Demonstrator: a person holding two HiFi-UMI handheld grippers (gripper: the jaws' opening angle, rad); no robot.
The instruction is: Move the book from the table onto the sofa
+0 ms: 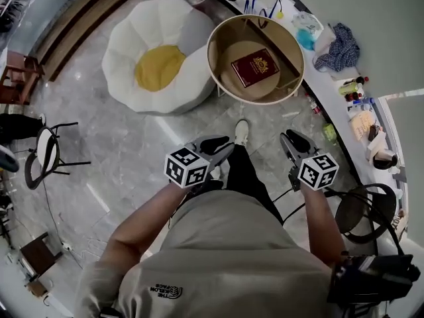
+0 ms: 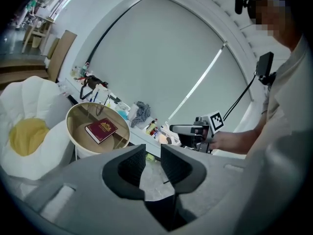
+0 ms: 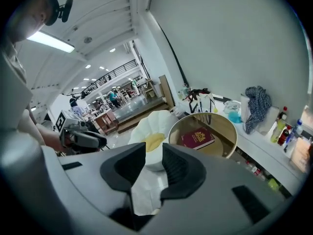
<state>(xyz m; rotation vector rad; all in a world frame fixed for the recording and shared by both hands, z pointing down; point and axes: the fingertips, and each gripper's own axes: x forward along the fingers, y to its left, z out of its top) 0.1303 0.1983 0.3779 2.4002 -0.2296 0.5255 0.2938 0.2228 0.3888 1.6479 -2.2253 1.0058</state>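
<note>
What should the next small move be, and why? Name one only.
Probably step closer and bring the left gripper and right gripper forward toward the dark red hardcover book, which lies flat on the round beige rimmed table. Both grippers are over the grey floor, well short of the book, jaws apart with nothing between them. The white-and-yellow egg-shaped sofa sits beside the table.

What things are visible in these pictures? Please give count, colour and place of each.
book: 1, dark red with gold emblem, lying on the round table
round table: 1, tan top with white rim, beside the sofa
sofa: 1, white flower shape with yellow centre, on the floor
cloth: 1, blue checked, on the white counter
chair: 1, black and white, far left
left claw: 1, grey with black pads, open, empty
right claw: 1, same colours, open, empty
</note>
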